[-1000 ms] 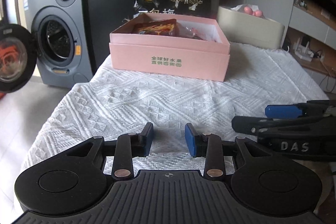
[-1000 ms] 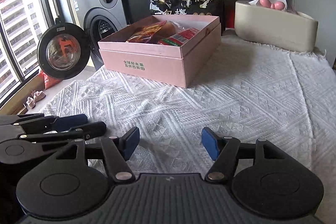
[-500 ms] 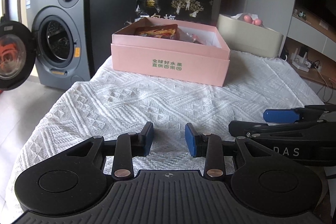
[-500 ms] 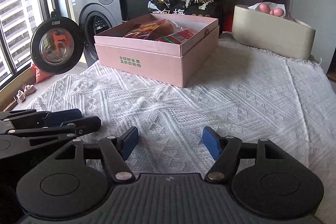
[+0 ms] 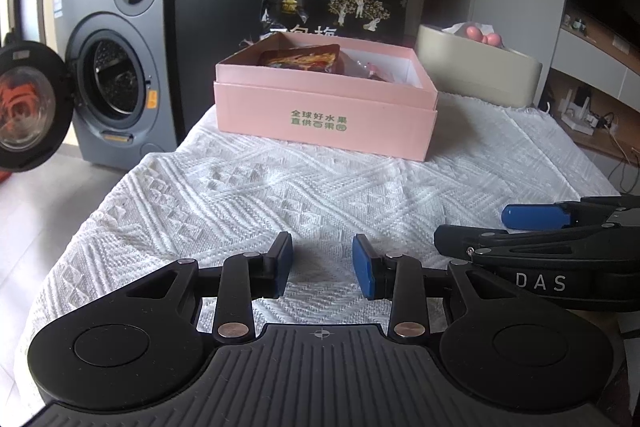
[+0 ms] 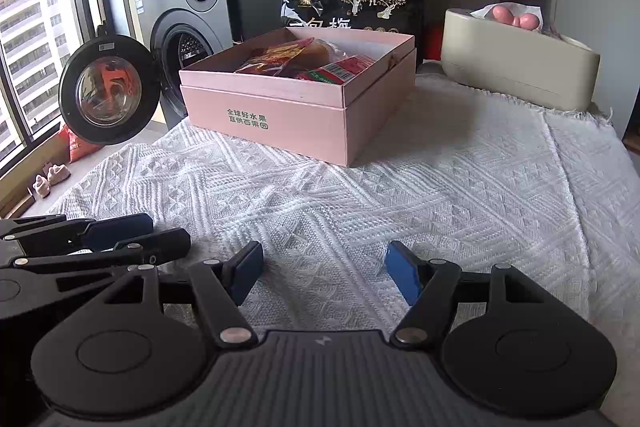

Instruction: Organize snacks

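1. Pink cardboard box (image 6: pixel 304 115) sits at the far middle of the white knitted cloth (image 6: pixel 400 211), lid off, with several snack packets (image 6: pixel 288 59) lying loose inside.
2. Black snack bag (image 6: pixel 352 3) stands upright just behind the box, outside it; likely still to be sorted.
3. Beige tub (image 6: pixel 516 63) sits to the right of the box, apart from it, pink round items showing at its rim.
4. Near cloth is bare; no snacks lie loose there.
5. Left gripper (image 5: pixel 322 263): jaws partly apart, nothing between them.
6. Right gripper (image 6: pixel 322 273): jaws spread wider, also empty, well short of the box.
7. Judgement: packing looks mostly done, or no handling has begun; cannot tell which.
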Demonstrator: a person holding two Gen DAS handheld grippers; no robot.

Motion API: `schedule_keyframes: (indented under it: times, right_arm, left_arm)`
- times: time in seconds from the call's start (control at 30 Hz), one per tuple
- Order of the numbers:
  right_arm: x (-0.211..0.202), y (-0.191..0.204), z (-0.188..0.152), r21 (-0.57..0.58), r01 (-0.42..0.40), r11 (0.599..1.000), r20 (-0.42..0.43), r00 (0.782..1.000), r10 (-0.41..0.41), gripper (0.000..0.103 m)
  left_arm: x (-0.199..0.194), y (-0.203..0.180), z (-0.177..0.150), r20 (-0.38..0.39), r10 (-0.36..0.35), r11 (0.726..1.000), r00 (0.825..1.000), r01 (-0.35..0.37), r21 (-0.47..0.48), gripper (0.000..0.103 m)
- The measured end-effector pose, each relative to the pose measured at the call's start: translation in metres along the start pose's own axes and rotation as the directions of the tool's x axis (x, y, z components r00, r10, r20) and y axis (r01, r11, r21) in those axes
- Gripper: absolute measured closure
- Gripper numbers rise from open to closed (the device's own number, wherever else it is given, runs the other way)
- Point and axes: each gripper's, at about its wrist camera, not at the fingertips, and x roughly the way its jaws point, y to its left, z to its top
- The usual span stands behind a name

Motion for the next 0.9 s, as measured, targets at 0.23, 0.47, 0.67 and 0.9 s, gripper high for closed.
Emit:
schedule_keyframes:
  times: [0.23, 0.47, 0.67, 0.9]
  right_arm:
    - [0.0001, -0.0001, -0.0001, 0.0, 0.0, 1.0, 0.0, 1.0, 0.0, 0.034]
    - [0.0001, -0.0004, -0.0002, 0.001, -0.001, 1.0, 0.001, 1.0, 0.001, 0.033]
    - [0.0002, -0.0004, -0.0002, 0.001, -0.001, 1.0, 0.001, 1.0, 0.001, 0.033]
    - [0.0001, -0.0004, -0.0003, 0.001, -0.001, 1.0, 0.001, 1.0, 0.001, 0.033]
  left_arm:
    - [-0.0008, 0.0008, 0.0002, -0.003, -0.006, 1.0, 1.0, 0.006, -0.005, 0.066]
    - [-0.0014, 0.0015, 0.0003, -0.004, -0.009, 1.0, 1.0, 0.009, -0.007, 0.066]
    - [-0.0016, 0.0014, 0.0001, -0.004, -0.009, 1.0, 1.0, 0.009, -0.007, 0.066]
    - [-0.002, 0.0007, -0.0003, -0.002, -0.009, 1.0, 1.0, 0.009, -0.004, 0.066]
